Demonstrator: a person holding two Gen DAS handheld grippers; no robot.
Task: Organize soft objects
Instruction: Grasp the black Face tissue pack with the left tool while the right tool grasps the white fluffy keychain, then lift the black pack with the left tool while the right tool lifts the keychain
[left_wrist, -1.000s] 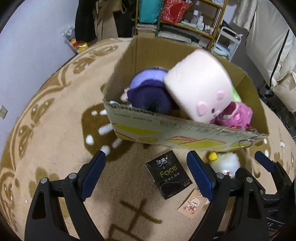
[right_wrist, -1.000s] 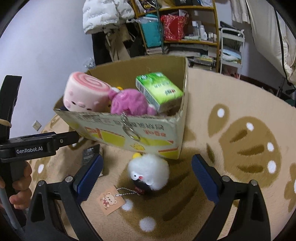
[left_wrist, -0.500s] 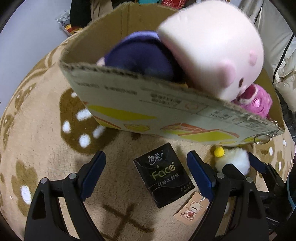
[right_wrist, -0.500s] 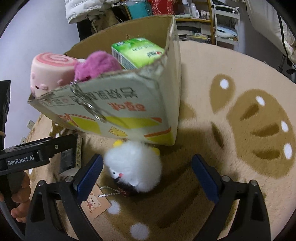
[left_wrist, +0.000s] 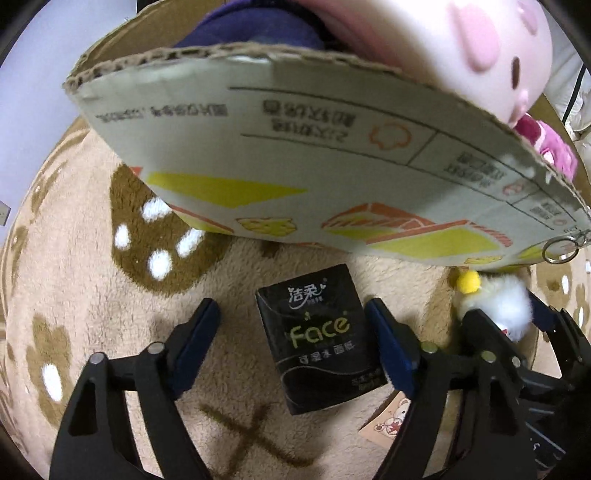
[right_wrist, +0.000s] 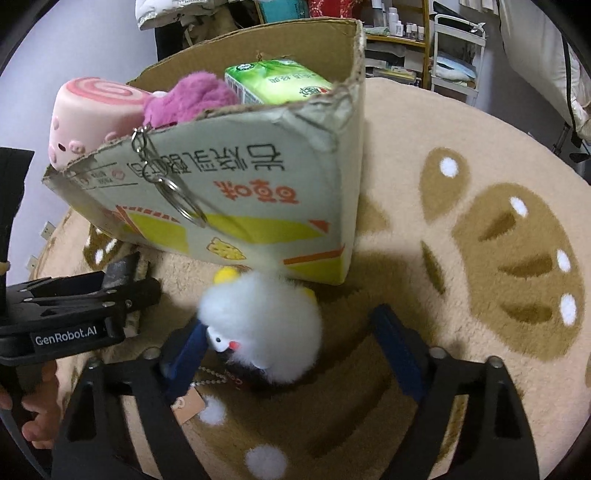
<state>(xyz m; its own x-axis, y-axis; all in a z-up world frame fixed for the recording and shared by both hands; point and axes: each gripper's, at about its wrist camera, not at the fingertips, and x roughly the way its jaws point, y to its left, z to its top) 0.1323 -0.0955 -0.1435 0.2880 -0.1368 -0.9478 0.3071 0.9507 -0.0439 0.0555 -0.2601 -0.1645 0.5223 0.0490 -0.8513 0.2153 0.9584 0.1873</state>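
Note:
A black "Face" tissue pack (left_wrist: 319, 338) lies on the rug between the open fingers of my left gripper (left_wrist: 295, 325), which is low over it. A white fluffy plush (right_wrist: 262, 325) with a paper tag (right_wrist: 186, 402) lies in front of the cardboard box (right_wrist: 240, 206); my right gripper (right_wrist: 291, 339) is open around it, the left finger touching its face. The plush also shows in the left wrist view (left_wrist: 495, 302). The box (left_wrist: 295, 166) holds a pink roll plush (right_wrist: 92, 110), a magenta plush (right_wrist: 192, 96), a green tissue pack (right_wrist: 280, 81) and a dark purple plush (left_wrist: 255, 29).
A beige rug with brown paw shapes (right_wrist: 517, 258) covers the floor. A keyring (right_wrist: 173, 188) hangs over the box's front wall. Shelves and a white rack (right_wrist: 454, 55) stand behind the box. The left gripper's body (right_wrist: 74, 317) is at the right wrist view's left.
Both grippers have moved down and forward toward the rug. The tissue pack now sits between my left fingers and the white plush between my right fingers. The box looms closer.

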